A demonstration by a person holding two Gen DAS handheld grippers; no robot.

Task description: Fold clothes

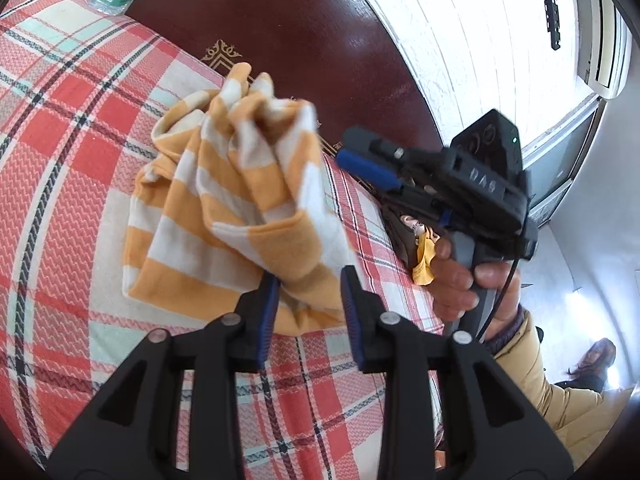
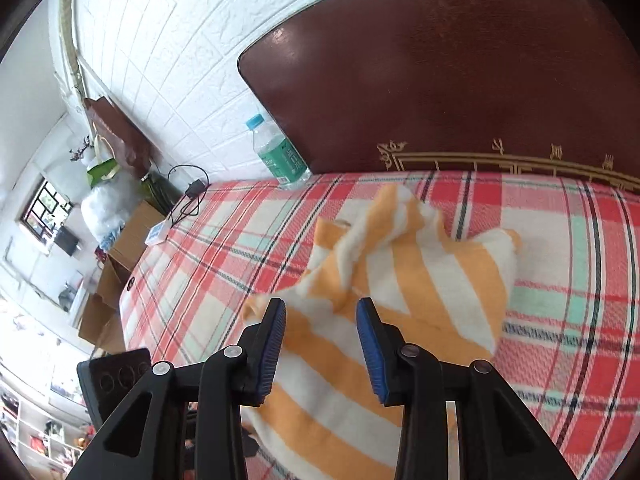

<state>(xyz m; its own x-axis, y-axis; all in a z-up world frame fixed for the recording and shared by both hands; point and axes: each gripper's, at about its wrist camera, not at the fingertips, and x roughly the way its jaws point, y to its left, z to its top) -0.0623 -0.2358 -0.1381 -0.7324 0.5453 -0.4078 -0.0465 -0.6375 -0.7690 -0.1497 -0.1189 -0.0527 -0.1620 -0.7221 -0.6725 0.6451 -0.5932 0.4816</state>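
An orange and white striped cloth [image 1: 224, 208] is seen bunched up on a bed with a red checked sheet [image 1: 60, 160]. It is crumpled, not flat, and many folds stick up near the dark brown headboard [image 1: 280, 32].

In the left wrist view, the left gripper [image 1: 308, 300] is held just over the near edge of the cloth. Its two blue-padded fingers [image 1: 269, 304] are spread apart, and a bit of the cloth is seen between them (whether the pads touch it cannot be told).

The right gripper [image 1: 362, 152] is seen in the same view, held by a hand [image 1: 460, 276] in a tan sleeve [image 1: 536, 376]. It is off to the side of the cloth, near the headboard, and looks a little blurred. In the right wrist view, the right gripper's fingers [image 2: 368, 344] are wide apart too, with the striped cloth lying under and beyond them. Nothing is pinched there.

A water bottle [image 2: 280, 152] with a green label is stood at the corner of the bed, next to the headboard and a white brick wall [image 2: 168, 60].
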